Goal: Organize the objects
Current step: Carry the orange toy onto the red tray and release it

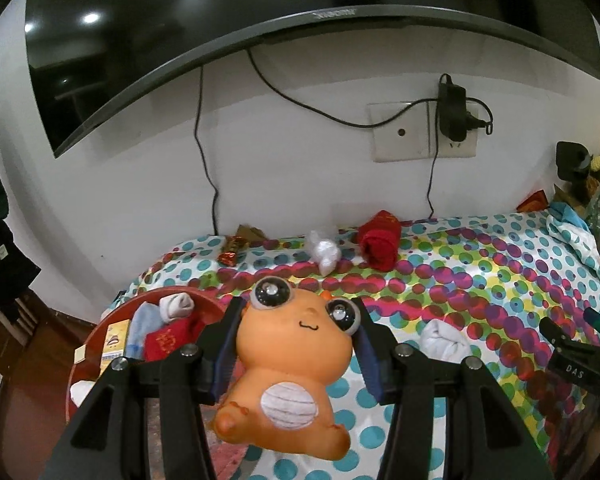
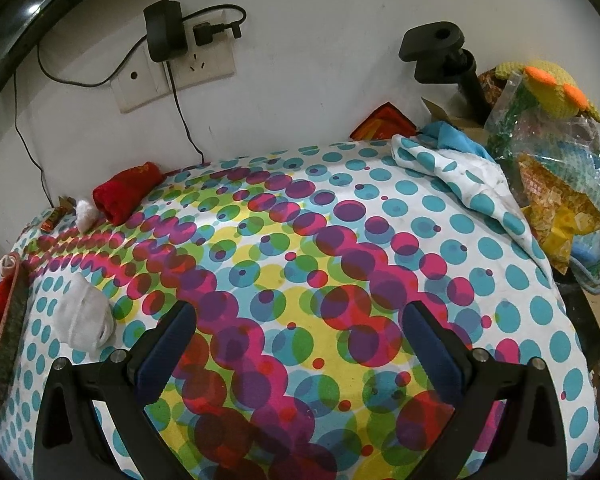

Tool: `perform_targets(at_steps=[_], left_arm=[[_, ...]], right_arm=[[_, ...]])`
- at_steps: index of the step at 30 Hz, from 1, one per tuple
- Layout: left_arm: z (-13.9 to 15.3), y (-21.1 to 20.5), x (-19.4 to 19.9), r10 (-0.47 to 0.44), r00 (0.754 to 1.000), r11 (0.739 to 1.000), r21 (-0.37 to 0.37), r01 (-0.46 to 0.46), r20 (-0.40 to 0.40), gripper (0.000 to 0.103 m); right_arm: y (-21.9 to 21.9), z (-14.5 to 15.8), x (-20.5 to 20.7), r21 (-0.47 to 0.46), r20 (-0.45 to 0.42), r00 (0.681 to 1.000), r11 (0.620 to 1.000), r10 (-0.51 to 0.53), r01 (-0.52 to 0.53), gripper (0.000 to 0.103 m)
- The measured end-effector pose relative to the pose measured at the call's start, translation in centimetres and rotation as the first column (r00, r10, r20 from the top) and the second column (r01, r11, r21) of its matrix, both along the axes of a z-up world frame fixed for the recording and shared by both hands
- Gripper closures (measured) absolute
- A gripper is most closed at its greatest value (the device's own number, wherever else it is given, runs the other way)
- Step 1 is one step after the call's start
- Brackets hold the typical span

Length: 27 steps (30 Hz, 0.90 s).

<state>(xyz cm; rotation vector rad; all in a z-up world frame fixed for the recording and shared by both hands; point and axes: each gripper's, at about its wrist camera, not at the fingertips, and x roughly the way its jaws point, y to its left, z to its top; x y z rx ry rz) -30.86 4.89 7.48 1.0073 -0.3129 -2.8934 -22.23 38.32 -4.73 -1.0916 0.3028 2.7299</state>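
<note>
Left gripper (image 1: pixel 298 334) clamps the orange big-eyed squishy toy (image 1: pixel 288 364), lifted above the dotted tablecloth (image 1: pixel 460 272) beside the red basin (image 1: pixel 90 344) of socks. Right gripper (image 2: pixel 300 340) hovers open, empty, near a white rolled sock (image 2: pixel 86 322).

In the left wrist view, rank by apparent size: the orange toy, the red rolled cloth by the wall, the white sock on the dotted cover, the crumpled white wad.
1. orange toy, though held close to the camera, which inflates it.
2. red rolled cloth.
3. white sock.
4. white wad.

The cloth and sock look close in size; the sock is nearer, so that order is unsure.
</note>
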Motion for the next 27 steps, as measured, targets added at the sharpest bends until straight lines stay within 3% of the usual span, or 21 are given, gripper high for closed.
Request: perform_targets(at_steps=[9, 27], left_arm=[[0.2, -4.4, 1.2, 0.063, 0.998, 0.998, 0.02, -0.063, 0.008, 0.051], [-0.3, -22.5, 7.4, 0.288, 0.956, 0.955, 0.063, -0.291, 0.056, 0.051]], right_arm=[[-0.1, 0.1, 0.0, 0.005, 0.0, 1.0, 1.0, -0.001, 0.001, 0.0], [-0.4, 0.1, -0.3, 0.02, 0.015, 1.0, 1.0, -0.001, 0.0, 0.0]])
